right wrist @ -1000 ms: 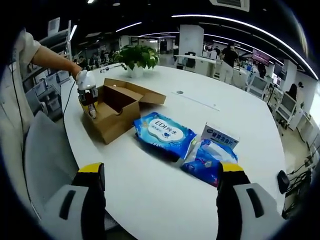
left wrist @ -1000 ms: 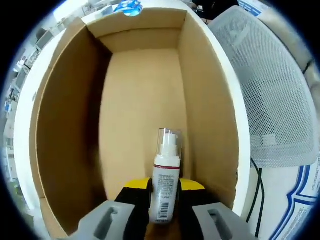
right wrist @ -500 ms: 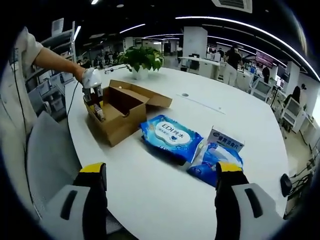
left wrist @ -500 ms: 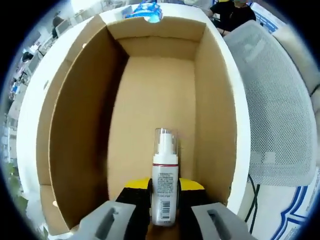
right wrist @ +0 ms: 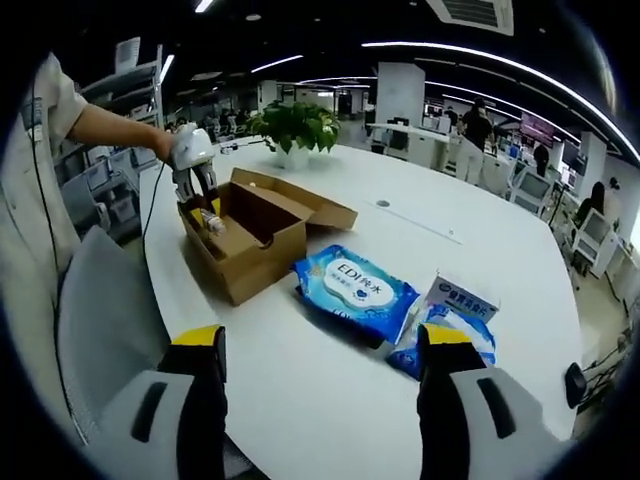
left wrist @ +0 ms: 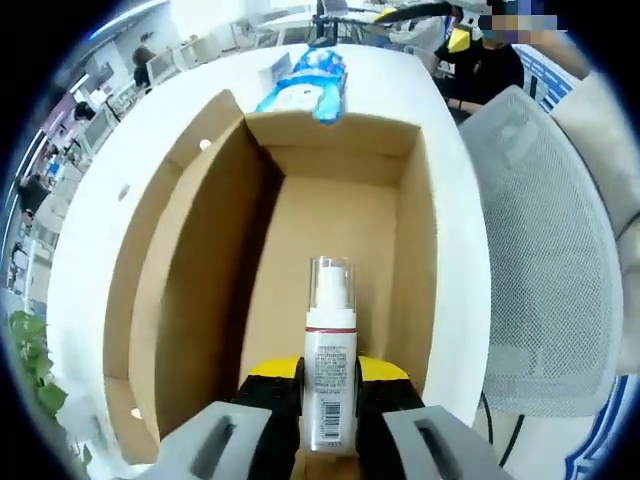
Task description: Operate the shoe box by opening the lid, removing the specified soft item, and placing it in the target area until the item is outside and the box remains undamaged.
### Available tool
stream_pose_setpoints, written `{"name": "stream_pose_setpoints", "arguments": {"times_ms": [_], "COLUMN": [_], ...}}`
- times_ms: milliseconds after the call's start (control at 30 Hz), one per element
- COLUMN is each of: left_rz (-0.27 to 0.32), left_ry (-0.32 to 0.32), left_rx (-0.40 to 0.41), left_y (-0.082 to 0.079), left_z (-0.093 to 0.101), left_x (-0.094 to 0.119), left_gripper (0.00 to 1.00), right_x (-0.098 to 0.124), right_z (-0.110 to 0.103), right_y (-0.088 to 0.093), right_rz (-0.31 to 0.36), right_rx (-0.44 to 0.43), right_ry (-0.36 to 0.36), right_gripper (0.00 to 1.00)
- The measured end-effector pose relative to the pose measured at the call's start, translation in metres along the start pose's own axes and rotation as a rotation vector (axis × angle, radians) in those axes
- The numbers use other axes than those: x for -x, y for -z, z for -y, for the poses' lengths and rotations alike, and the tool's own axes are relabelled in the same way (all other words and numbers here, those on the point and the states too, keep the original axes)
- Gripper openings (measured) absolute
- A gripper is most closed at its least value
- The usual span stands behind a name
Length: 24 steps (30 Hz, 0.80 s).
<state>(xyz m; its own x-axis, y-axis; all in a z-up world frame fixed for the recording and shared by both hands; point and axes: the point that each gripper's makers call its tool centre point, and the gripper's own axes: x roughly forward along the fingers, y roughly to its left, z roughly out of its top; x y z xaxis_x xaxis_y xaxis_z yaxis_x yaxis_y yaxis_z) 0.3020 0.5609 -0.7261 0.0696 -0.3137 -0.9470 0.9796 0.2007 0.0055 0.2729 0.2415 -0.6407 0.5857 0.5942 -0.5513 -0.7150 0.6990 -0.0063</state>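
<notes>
- The left claw (left wrist: 328,400) is clenched on a small spray bottle (left wrist: 329,360), pinched upright between its 2 yellow-tipped jaws; the clear cap and white nozzle stand above them.
- Over the last second the box (left wrist: 190,290) has shrunk in the left gripper view: first its walls ran past the frame, now its whole rim, the far end wall and the white worktop (left wrist: 90,250) around it are visible. I read that as the claw rising with the bottle, not the box moving.
- The right gripper view agrees: the left claw (right wrist: 207,216) sits at the near end of the open box (right wrist: 250,235), at rim height, with the bottle (right wrist: 212,223) just above the cardboard. The lid flap lies folded back towards the plant (right wrist: 293,125).
- The box floor looks bare and the walls unmarked, so the extraction seems nearly done and undamaged.
- The right claw (right wrist: 320,400) is released, its jaws wide apart, hovering over the worktop's near edge.
- Still to do: clear the rim and set the bottle down. Blue wipes packs (right wrist: 355,290) lie just beyond the box's far end, towards the worktop's middle.
- The bottle is rigid, not soft as the task words it.
</notes>
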Motion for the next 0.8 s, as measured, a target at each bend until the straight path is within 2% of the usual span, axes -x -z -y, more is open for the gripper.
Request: {"name": "stream_pose_setpoints", "arguments": {"times_ms": [200, 467, 800], "left_rz": [0.068, 0.126, 0.206], "left_ry": [-0.017, -0.012, -0.002], "left_rx": [0.008, -0.036, -0.081], "left_y": [-0.019, -0.042, -0.071], "left_z": [-0.002, 0.011, 0.026], "left_x": [0.008, 0.015, 0.027], "left_gripper": [0.18, 0.18, 0.19], "right_x": [-0.006, -0.017, -0.03], "right_z": [-0.01, -0.03, -0.056], "right_y": [-0.009, -0.016, -0.029], "right_rz": [0.024, 0.036, 0.054], "right_rx": [0.023, 0.048, 0.073], "right_ry": [-0.023, -0.075, -0.142], "right_gripper": [0.64, 0.54, 0.48]}}
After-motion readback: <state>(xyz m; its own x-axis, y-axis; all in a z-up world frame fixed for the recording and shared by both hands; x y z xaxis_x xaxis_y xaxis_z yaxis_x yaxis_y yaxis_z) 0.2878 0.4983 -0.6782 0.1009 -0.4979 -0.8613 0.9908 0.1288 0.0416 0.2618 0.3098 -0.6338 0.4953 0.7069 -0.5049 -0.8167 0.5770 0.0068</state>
